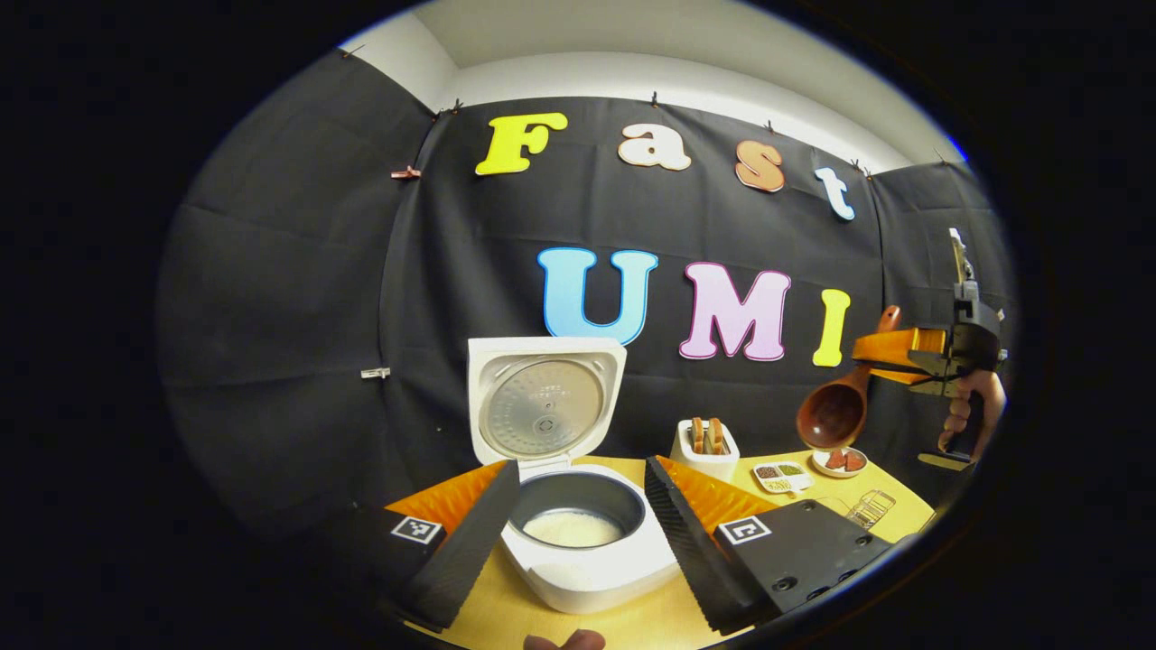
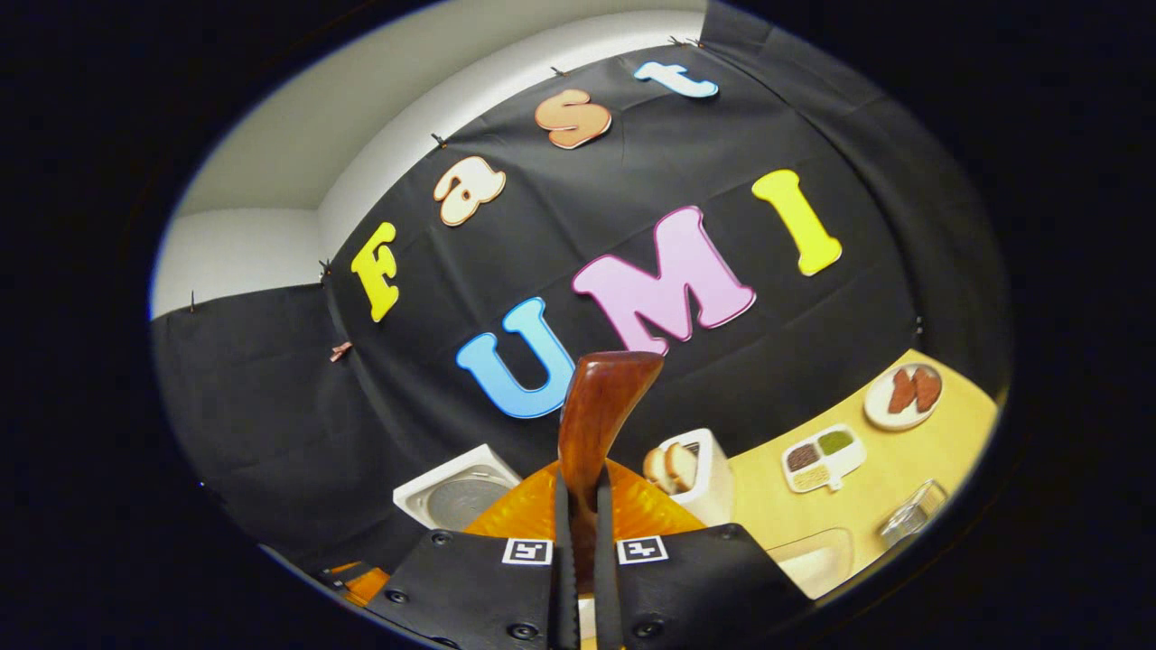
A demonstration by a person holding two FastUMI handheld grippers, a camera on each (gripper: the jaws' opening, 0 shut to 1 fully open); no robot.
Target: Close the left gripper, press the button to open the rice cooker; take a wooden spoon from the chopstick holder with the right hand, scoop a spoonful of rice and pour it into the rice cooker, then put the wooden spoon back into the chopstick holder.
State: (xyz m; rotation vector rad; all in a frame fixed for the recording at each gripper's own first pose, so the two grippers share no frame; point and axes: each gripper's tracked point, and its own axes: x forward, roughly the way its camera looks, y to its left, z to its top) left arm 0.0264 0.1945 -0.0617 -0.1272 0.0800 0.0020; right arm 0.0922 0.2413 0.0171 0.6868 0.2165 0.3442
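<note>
Clamping the wooden spoon, right tongs hover beyond open rice cooker; left tongs wide.

We see the rice cooker on the table, lid up, rice inside; the toaster stands behind it to the right.

Looking like staged kitchen corner inside recording booth, not real home. Black cloth wall hanging clipped behind yellow tabletop. Rice cooker standing open at 6 o'clock in left gripper view; toaster holding bread, compartment dish and small plate sitting toward 4 o'clock.
</note>
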